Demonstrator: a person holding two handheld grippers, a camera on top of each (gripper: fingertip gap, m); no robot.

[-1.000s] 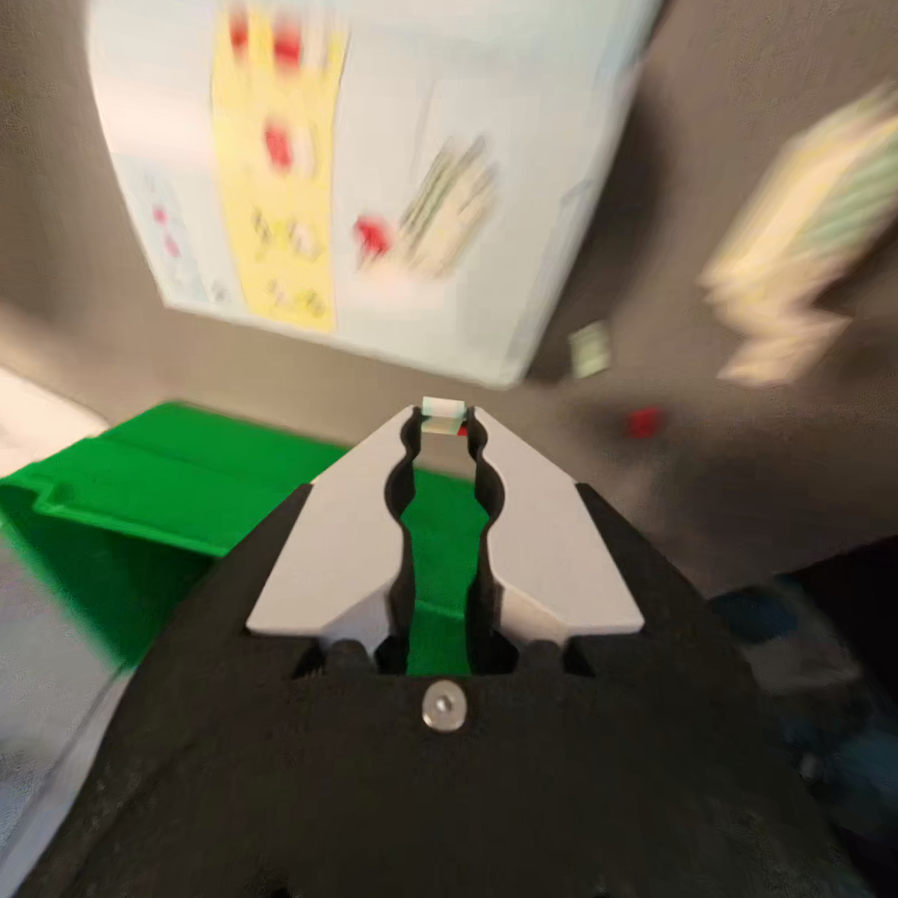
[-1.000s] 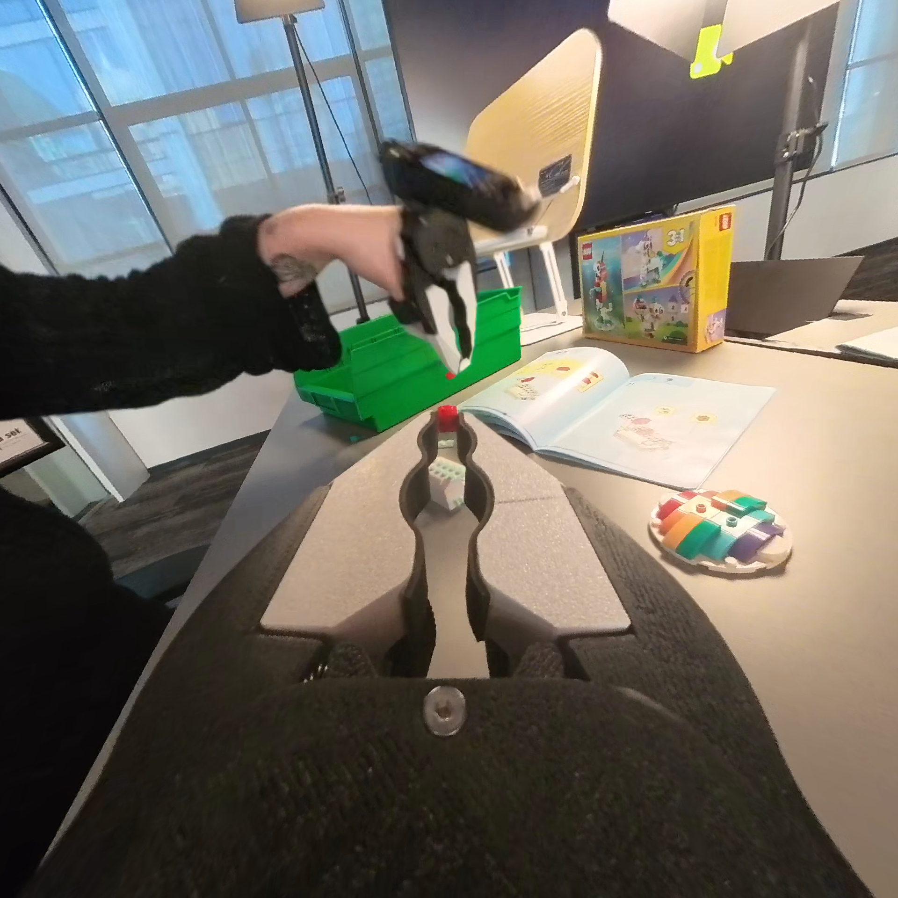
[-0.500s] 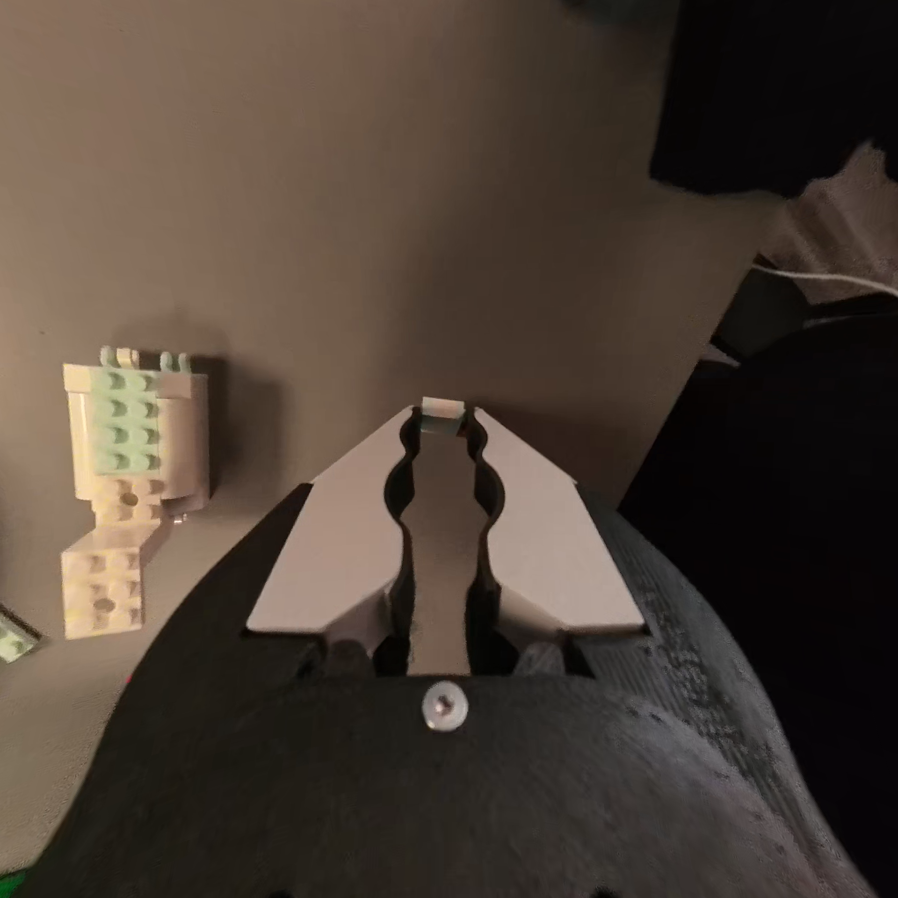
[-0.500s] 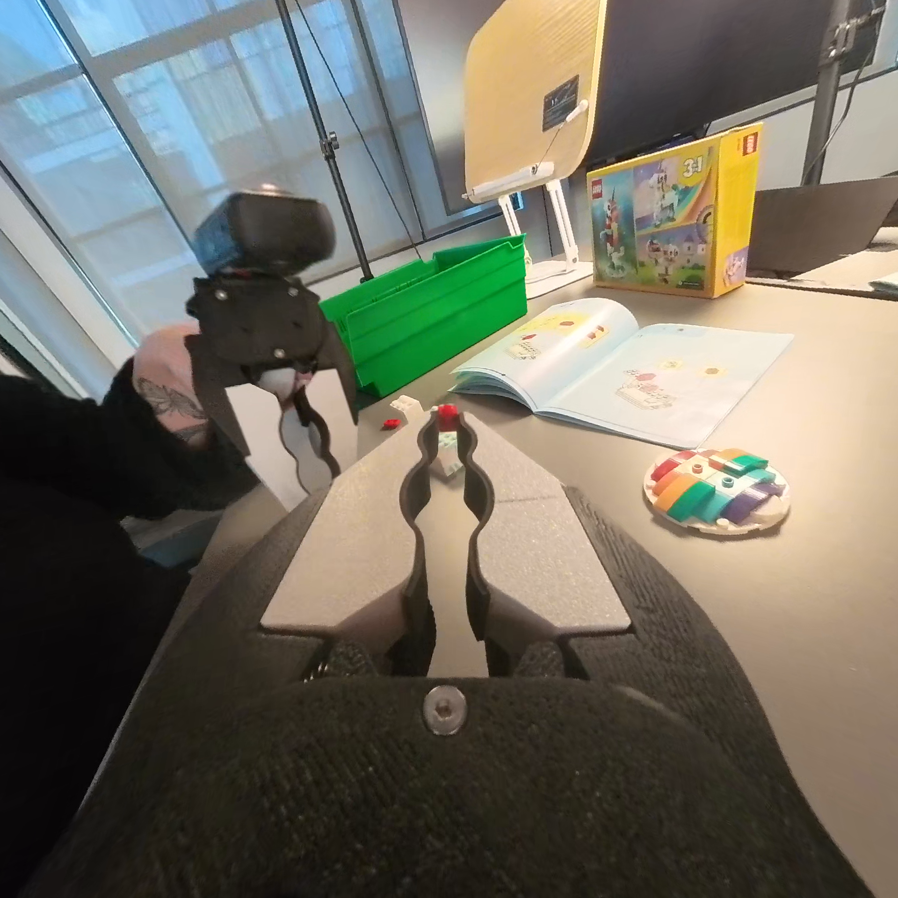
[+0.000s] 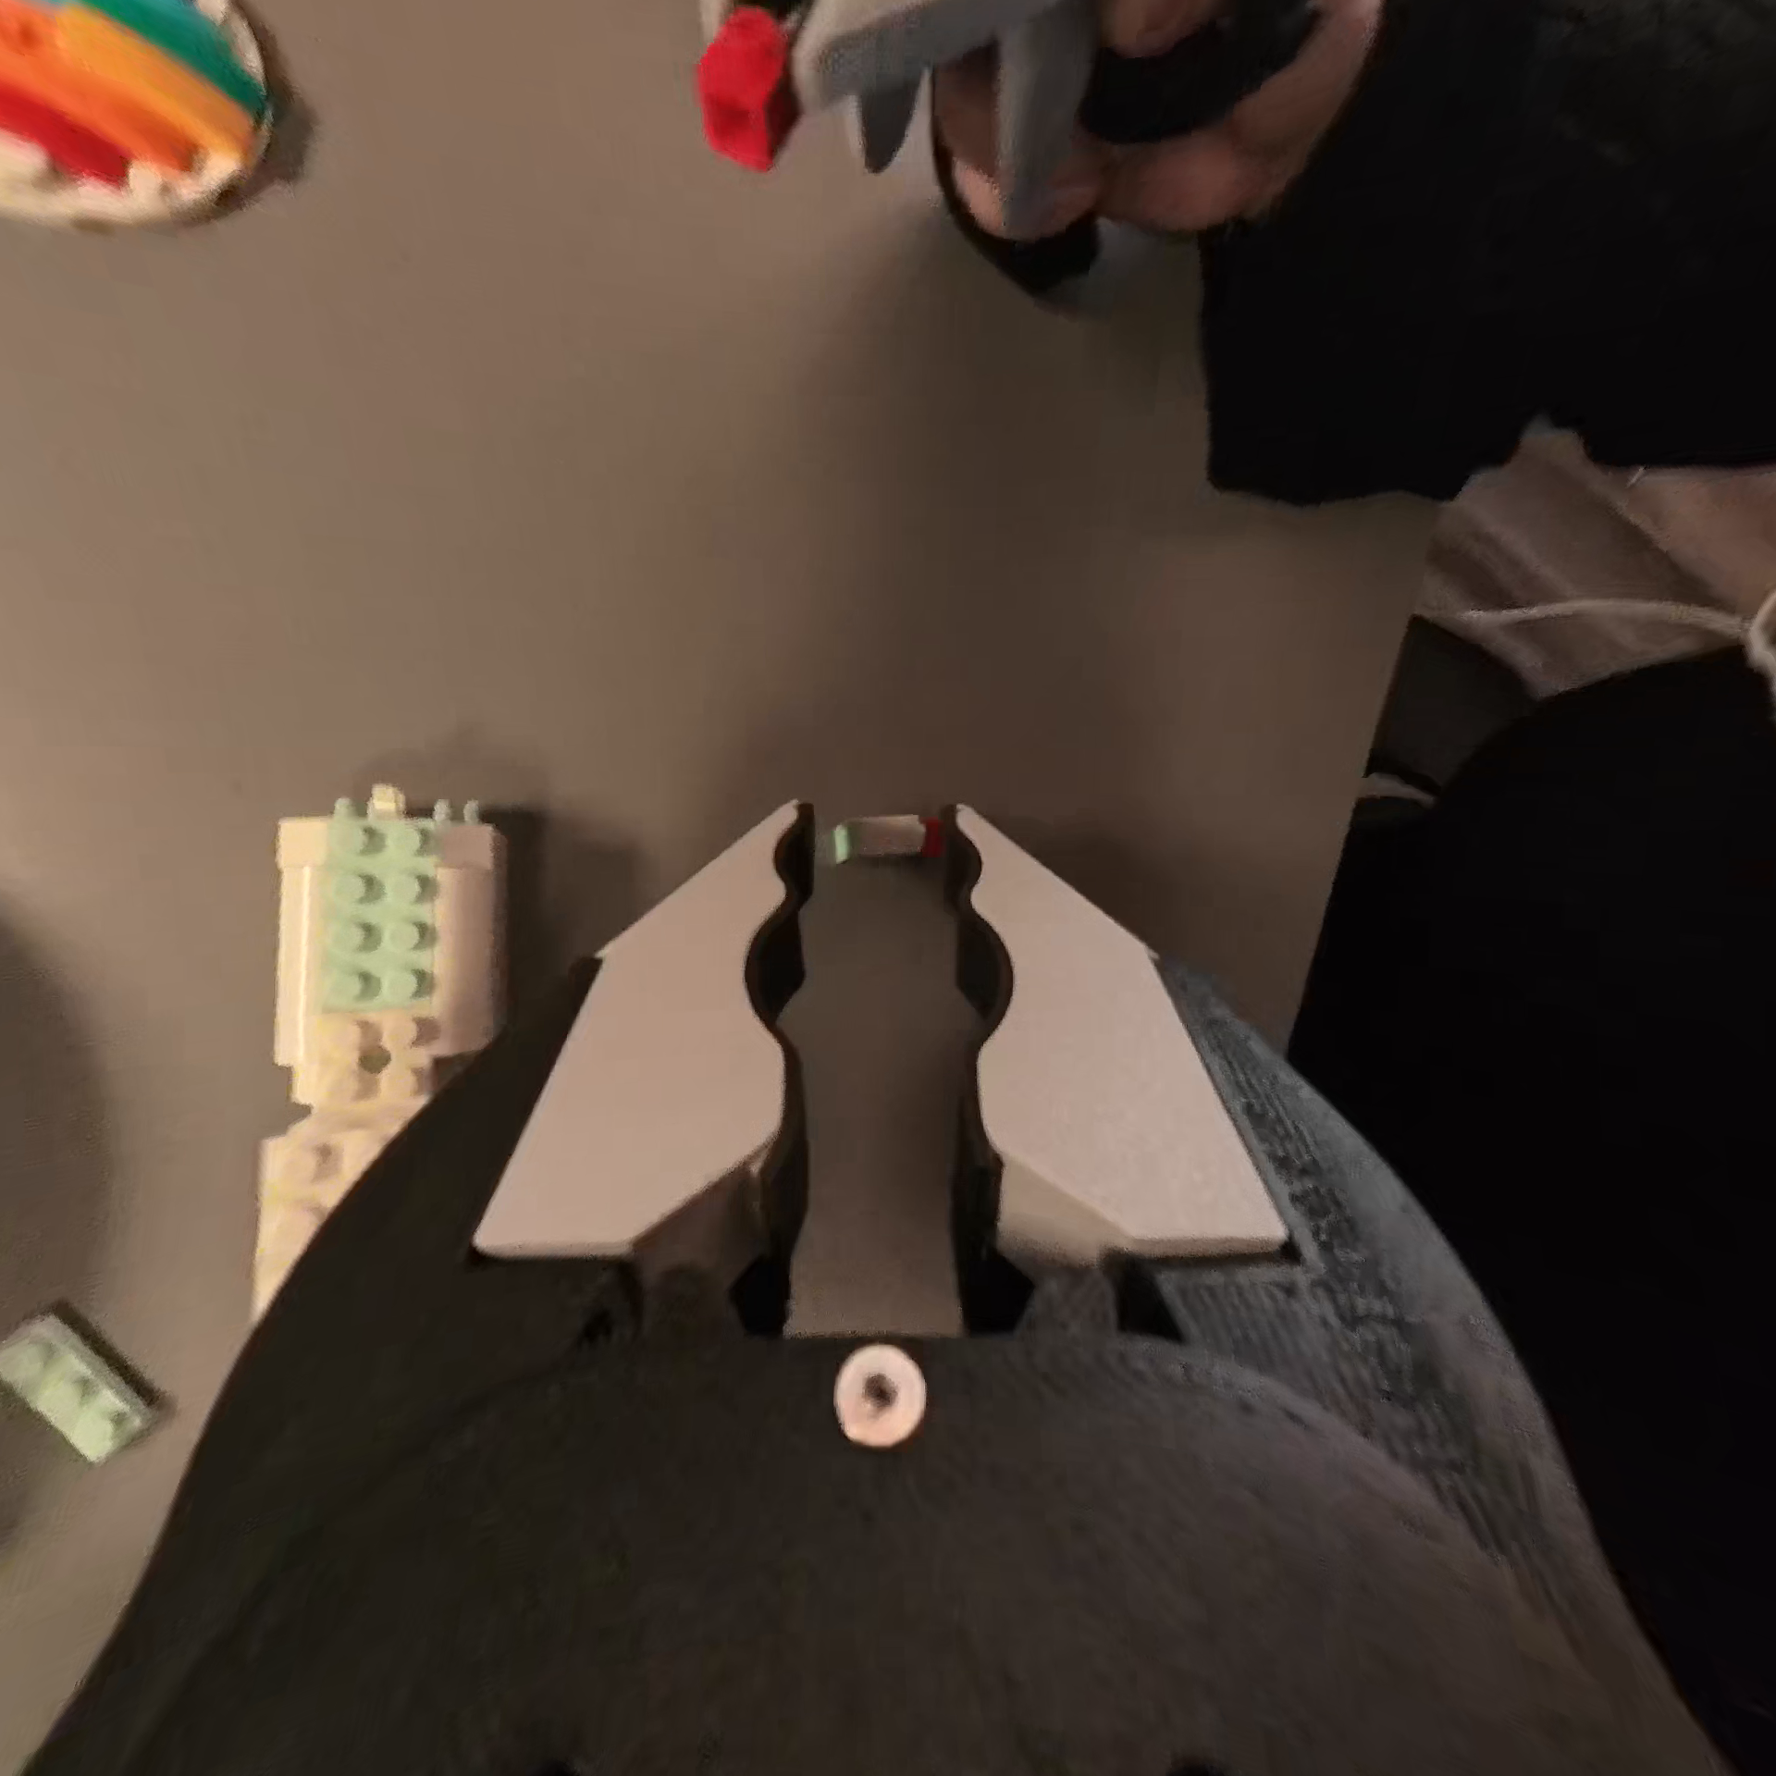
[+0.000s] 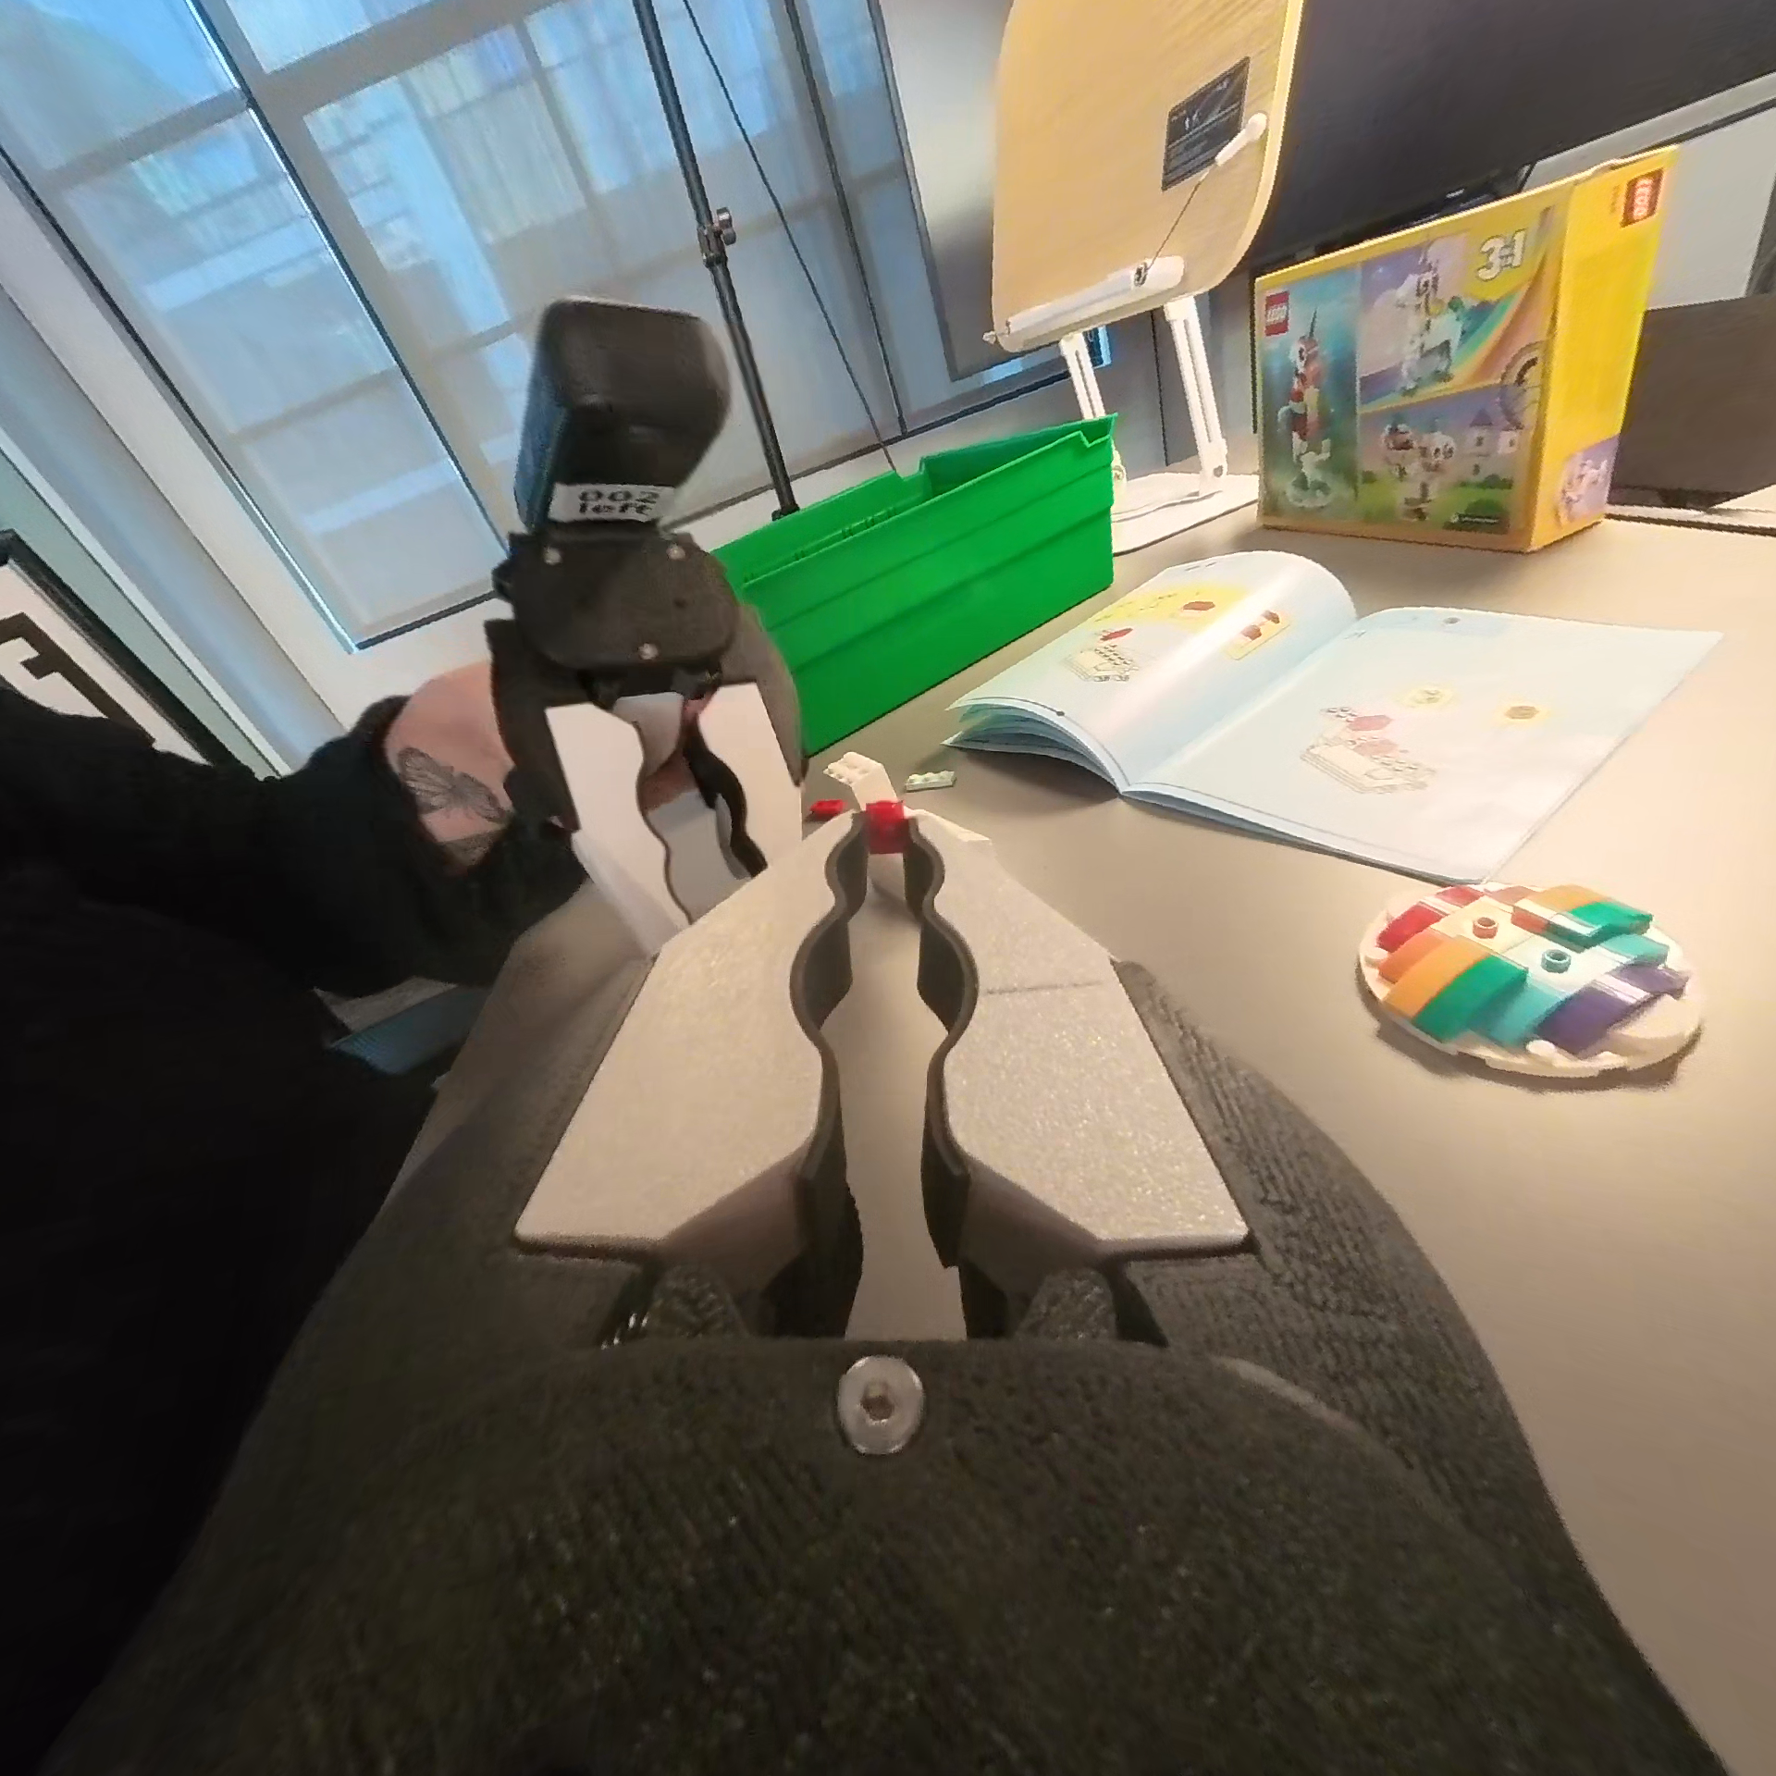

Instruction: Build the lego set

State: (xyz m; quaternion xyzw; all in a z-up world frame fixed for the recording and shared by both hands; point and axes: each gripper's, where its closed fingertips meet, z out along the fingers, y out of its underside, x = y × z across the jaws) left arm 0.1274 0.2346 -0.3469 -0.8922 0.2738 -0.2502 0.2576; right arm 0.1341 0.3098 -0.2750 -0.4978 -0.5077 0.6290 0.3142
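**Red brick gripped, left jaws parted**

The right hand-held gripper [image 6: 886,834] pinches a red brick [image 6: 885,826] above the worktop [image 6: 1442,1201], left of the rainbow disc [image 6: 1528,971]. The left hand-held gripper [image 5: 876,834] stands parted around a small pale piece [image 5: 882,834], right of the white-and-mint assembly [image 5: 384,951].

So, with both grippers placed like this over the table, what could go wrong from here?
1. The small piece sits between the tips of the left gripper with a gap on one side, so it may slip away.
2. The right gripper pinches the red brick only at its very tips; pressing could twist it out.
3. The white and green build lies just beside the left gripper and could be knocked.
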